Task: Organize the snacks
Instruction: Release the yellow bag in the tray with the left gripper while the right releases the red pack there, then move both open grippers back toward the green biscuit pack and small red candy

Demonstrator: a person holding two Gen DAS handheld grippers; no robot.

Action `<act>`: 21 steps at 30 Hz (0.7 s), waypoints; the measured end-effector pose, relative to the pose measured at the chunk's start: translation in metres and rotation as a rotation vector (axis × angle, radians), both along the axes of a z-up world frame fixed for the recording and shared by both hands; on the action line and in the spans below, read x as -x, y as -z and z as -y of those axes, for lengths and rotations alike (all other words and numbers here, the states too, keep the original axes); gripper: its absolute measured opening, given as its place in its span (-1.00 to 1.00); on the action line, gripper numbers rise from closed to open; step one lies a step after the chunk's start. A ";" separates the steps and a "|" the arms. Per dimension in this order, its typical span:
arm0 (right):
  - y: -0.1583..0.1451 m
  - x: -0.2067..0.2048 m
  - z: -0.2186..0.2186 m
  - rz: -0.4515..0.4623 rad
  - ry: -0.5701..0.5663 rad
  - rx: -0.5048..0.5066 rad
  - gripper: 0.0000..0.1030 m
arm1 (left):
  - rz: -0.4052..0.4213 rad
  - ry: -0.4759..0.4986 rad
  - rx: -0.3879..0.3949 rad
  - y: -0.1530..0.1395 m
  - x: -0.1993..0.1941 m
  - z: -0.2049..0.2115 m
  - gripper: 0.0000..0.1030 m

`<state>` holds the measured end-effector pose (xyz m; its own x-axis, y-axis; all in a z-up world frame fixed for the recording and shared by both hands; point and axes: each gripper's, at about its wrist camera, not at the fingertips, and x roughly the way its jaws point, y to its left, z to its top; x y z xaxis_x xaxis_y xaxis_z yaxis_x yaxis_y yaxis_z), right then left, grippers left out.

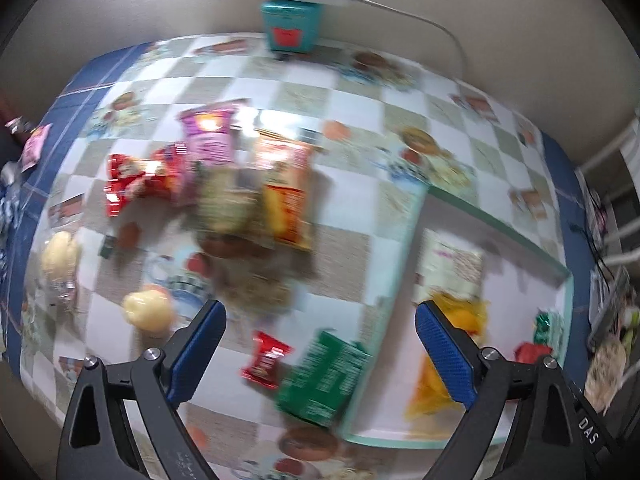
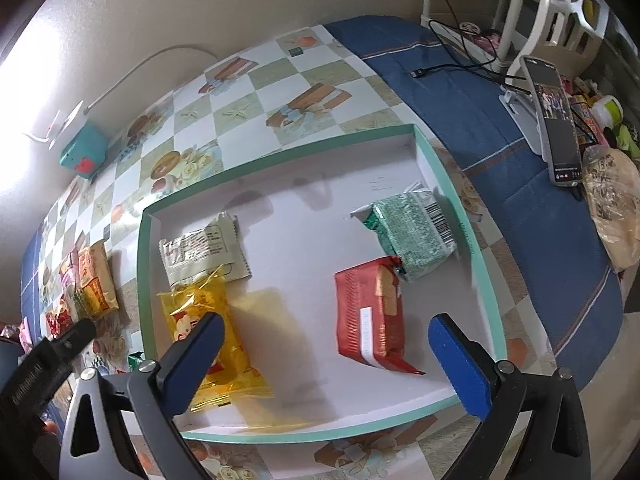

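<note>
Right gripper: jaws spread wide and empty, hanging over the near half of the tray, blue pads clear of every packet.
Left gripper: jaws wide apart, nothing between them, above the tablecloth just left of the tray's left wall; this view is blurred by motion.
Tray: shallow, white inside, pale green rim, lying flat on the checked tablecloth.
Red packet: inside the tray, near its right wall, a white label strip along its length; the print is too small to read.
Green packet: inside the tray, by the right wall, overlapping the red packet's far end; barcode showing.
Yellow packet: clear yellow wrapper, inside the tray against the left wall, partly behind the right gripper's left finger.
White packet: inside the tray, just beyond the yellow one, touching it; black print unreadable.
Loose snacks: a pile of pink, red and orange bags well left of the tray; a green carton leans at the tray's left wall, a small red packet beside it.
Writing: none legible on any snack.
</note>
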<state>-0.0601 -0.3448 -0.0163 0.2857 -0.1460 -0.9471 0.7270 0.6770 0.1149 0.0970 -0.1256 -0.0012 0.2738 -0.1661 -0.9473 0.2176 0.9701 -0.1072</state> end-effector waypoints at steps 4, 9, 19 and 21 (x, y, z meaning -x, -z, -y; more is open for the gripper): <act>-0.001 -0.009 -0.009 -0.008 -0.028 0.017 1.00 | 0.017 -0.095 -0.020 -0.002 -0.014 -0.035 0.86; -0.004 -0.022 -0.027 -0.007 -0.082 0.025 1.00 | 0.029 -0.201 -0.031 -0.003 -0.028 -0.077 0.86; -0.013 -0.055 -0.087 0.056 -0.213 0.009 1.00 | 0.055 -0.333 0.024 -0.014 -0.043 -0.142 0.86; -0.013 -0.061 -0.100 0.067 -0.239 -0.002 1.00 | 0.061 -0.353 0.036 -0.016 -0.044 -0.154 0.86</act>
<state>0.0012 -0.2445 -0.0028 0.3737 -0.0646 -0.9253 0.5371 0.8284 0.1590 0.1409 0.0284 0.0152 0.3759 -0.0844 -0.9228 -0.1230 0.9825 -0.1399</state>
